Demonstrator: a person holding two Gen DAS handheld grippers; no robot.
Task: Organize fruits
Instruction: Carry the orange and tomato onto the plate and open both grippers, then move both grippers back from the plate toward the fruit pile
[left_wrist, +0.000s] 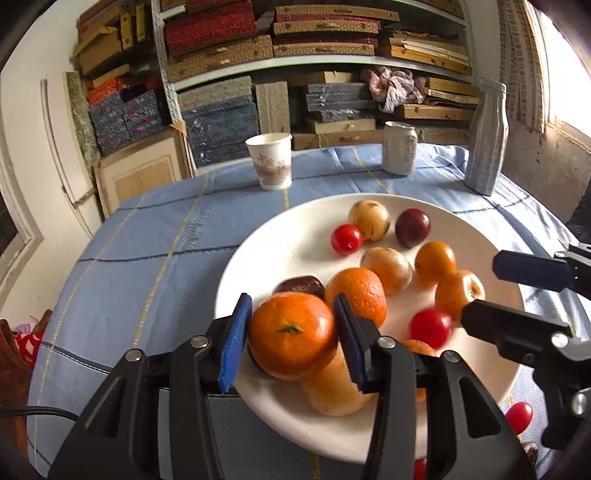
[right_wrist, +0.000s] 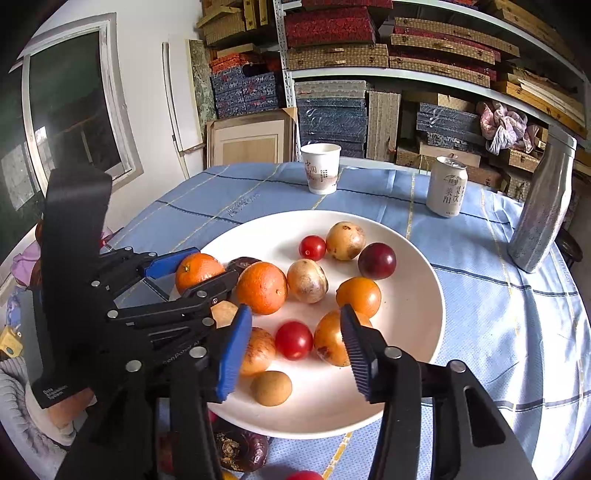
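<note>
Left tongs (left_wrist: 291, 334) clamped on a tangerine (left_wrist: 291, 334), blue pads pressed to both its sides, held just above the near-left rim of the white plate (left_wrist: 258, 258). Same grip seen from the right wrist view, tangerine (right_wrist: 197, 271) pinched at the plate's left edge (right_wrist: 424, 332). Right tongs (right_wrist: 295, 347) spread wide and empty, hovering over the near part of the plate, a cherry tomato (right_wrist: 293, 339) and a yellow-orange fruit (right_wrist: 332, 341) between the two pads but untouched.

On the plate: a second tangerine (right_wrist: 262, 288) beside the gripped one, a dark plum-like fruit (right_wrist: 242, 264) behind both, a pale brownish fruit (right_wrist: 306, 280) at the middle, an orange fruit (right_wrist: 358, 295) right of it, a dark red plum (right_wrist: 376, 260), a speckled tan fruit (right_wrist: 345, 240) and another cherry tomato (right_wrist: 312, 247) toward the far rim. Near the front rim, a small tan fruit (right_wrist: 271, 387) and a streaked yellowish fruit (right_wrist: 258, 350) partly behind the right tongs' left pad.

Off the plate, on the blue-clothed worktop (right_wrist: 498, 332), a dark wrinkled fruit (right_wrist: 240, 450) at the near edge, touching the plate's underside or just beside it; cannot tell which. Toward the worktop's far edge, a paper cup (right_wrist: 320, 168), a drinks can (right_wrist: 446, 186), and a silvery bottle (right_wrist: 543, 206) at the far right.
</note>
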